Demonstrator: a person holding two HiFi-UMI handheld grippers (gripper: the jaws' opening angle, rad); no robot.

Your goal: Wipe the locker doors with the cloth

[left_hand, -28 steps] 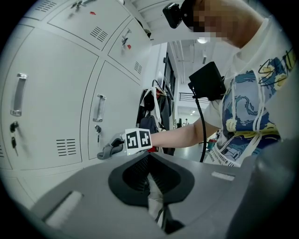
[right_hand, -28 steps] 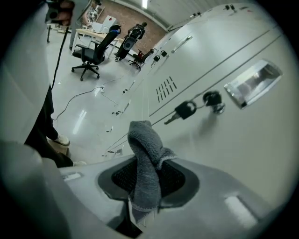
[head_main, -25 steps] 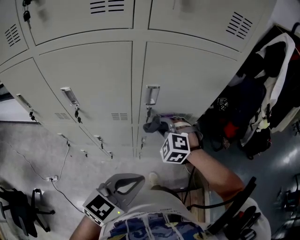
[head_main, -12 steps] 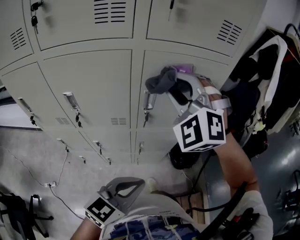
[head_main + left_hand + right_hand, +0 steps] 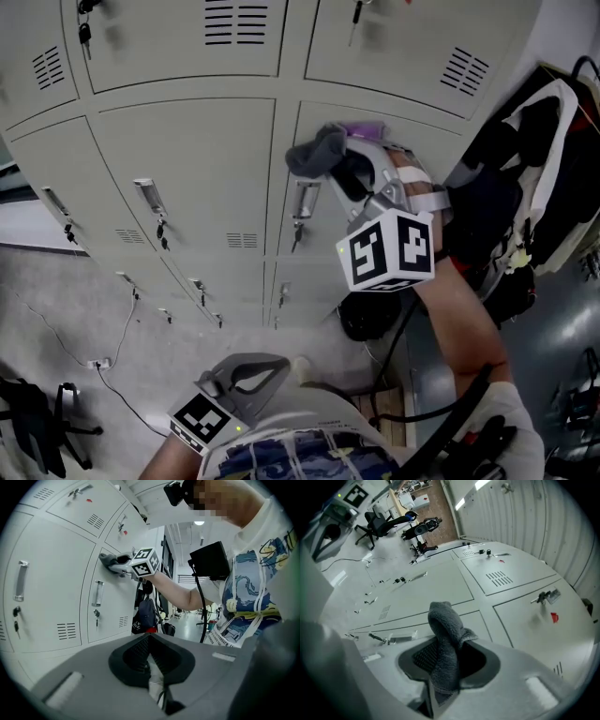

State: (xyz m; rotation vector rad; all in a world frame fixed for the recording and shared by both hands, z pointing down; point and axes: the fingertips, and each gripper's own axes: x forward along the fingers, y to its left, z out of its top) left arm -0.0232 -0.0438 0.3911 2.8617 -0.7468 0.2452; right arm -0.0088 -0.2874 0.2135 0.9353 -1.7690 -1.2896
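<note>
In the head view, the right gripper [image 5: 345, 169] was raised to the locker doors [image 5: 192, 173], its marker cube [image 5: 386, 251] facing the camera. A grey cloth [image 5: 315, 151] bunched out of its tip near the top left corner of the right-hand middle door, above that door's handle [image 5: 304, 201]. The right gripper view alone showed the grip. Its jaws were closed on the lower part of the cloth [image 5: 446, 641], and the free end stood up in a folded hump.

The left gripper view caught the cloth [image 5: 108, 561] from the side, lying against the door face. The left gripper [image 5: 246, 371] was held low by the person's shirt, well apart from the lockers. Its own view showed the jaws together with nothing between them. Only the head view took in the dark bags and clothing [image 5: 525, 187] beside the lockers. Only the right gripper view showed an office chair [image 5: 377, 524] on the floor.
</note>
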